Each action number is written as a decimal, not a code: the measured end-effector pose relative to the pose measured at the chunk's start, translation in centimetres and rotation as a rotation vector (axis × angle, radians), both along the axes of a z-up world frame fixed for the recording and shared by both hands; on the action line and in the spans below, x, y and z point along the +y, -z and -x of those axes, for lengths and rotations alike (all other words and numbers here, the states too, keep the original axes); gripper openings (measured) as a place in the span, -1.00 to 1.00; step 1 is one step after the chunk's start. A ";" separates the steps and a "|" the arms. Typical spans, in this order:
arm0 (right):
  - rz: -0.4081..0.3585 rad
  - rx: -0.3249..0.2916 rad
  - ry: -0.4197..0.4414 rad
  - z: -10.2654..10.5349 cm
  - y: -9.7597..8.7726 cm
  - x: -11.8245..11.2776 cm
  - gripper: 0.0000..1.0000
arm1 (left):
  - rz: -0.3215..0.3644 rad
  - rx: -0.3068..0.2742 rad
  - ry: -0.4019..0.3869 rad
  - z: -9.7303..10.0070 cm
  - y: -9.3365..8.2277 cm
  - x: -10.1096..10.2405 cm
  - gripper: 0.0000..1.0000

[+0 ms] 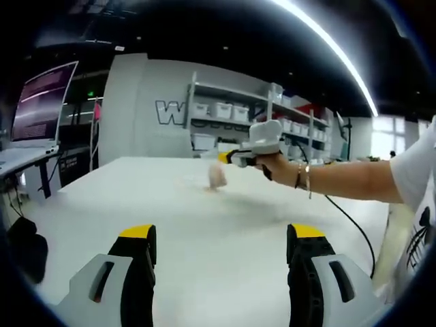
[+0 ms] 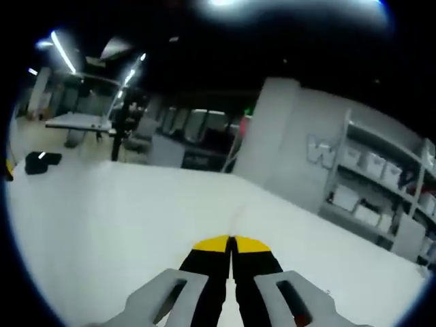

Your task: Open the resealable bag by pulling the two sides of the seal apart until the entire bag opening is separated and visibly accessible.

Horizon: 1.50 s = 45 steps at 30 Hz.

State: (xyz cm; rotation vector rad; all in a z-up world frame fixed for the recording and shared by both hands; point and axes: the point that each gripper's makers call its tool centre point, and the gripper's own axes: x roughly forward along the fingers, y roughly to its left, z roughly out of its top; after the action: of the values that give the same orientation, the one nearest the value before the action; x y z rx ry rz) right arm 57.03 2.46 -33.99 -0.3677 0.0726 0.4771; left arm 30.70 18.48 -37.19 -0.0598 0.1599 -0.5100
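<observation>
Two grippers over a white tabletop (image 1: 204,231), a bag hanging from one.

The left gripper (image 1: 221,255) has its yellow-tipped black jaws wide apart above the near edge; toward the far edge, the right gripper (image 1: 231,157), jaws pressed together, holds a small blurred clear resealable bag (image 1: 216,177).

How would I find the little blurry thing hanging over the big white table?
Start at the big white table, then follow the person's outstretched arm to the right gripper in their hand. Dangling from its yellow tip is a small pale bag, blurred. Nothing else near it hangs above the tabletop.
</observation>
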 end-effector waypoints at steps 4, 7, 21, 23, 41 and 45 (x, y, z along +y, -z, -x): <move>0.002 -0.008 -0.003 0.0 -0.4 0.1 -1.00 | 0.000 -0.006 0.002 0.3 -0.2 -0.1 0.55; 0.001 -0.011 -0.007 0.2 -0.6 0.3 -1.00 | 0.001 -0.010 0.001 0.5 -0.4 -0.1 0.55; 0.002 -0.034 -0.018 1.5 -1.8 0.5 -1.00 | -0.001 -0.031 0.004 1.3 -1.3 -0.2 0.55; 0.001 -0.036 -0.023 1.7 -1.9 0.5 -1.00 | -0.003 -0.031 0.004 1.4 -1.4 -0.1 0.55; -0.006 -0.054 -0.047 3.6 -2.4 0.3 -1.00 | -0.014 -0.042 0.019 2.0 -1.9 -0.9 0.55; -0.011 -0.057 -0.046 3.9 -2.5 -0.2 -1.00 | -0.015 -0.042 0.023 2.1 -1.9 -1.1 0.55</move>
State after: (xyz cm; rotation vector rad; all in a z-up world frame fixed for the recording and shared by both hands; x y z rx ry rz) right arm 53.14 2.30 -31.44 -0.3725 0.0061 0.5114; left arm 28.62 17.38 -35.31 -0.0325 0.1232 -0.5329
